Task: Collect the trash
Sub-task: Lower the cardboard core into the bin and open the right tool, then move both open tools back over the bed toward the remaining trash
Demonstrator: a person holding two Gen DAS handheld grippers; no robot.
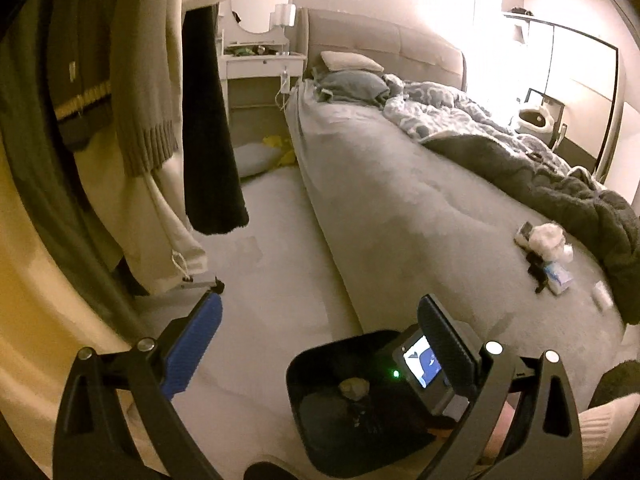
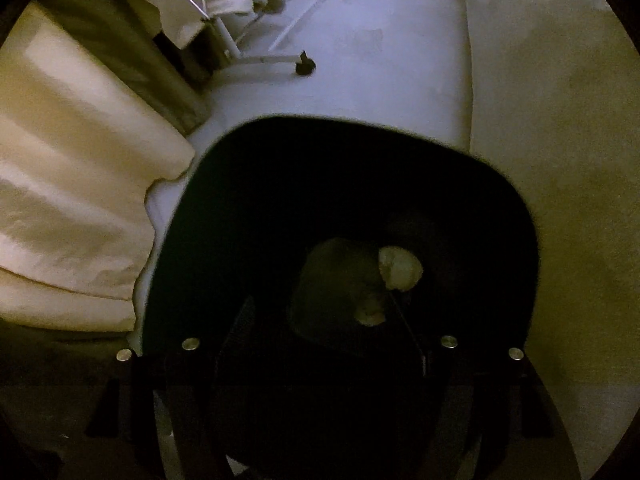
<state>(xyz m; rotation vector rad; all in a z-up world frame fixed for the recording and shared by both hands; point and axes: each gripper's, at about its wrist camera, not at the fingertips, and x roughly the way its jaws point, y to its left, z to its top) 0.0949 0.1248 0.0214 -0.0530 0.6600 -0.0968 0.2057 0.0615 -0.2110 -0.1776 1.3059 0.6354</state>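
Our left claw [image 1: 316, 320] gapes empty; our right claw [image 2: 320, 344] hangs released over the bin [image 2: 224, 184] — remaining tissue [image 1: 548, 240] near the bed's [image 1: 400, 220] edge could get missed.

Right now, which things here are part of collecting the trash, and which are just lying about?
Part of the job:
- bin
- crumpled wads inside it
- white wad on the bed
- right claw, open over the bin

Lying about:
- hanging clothes
- pillows
- blanket
- dressing table

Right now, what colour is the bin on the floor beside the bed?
Black: the plastic waste bin shows best in the right wrist view.
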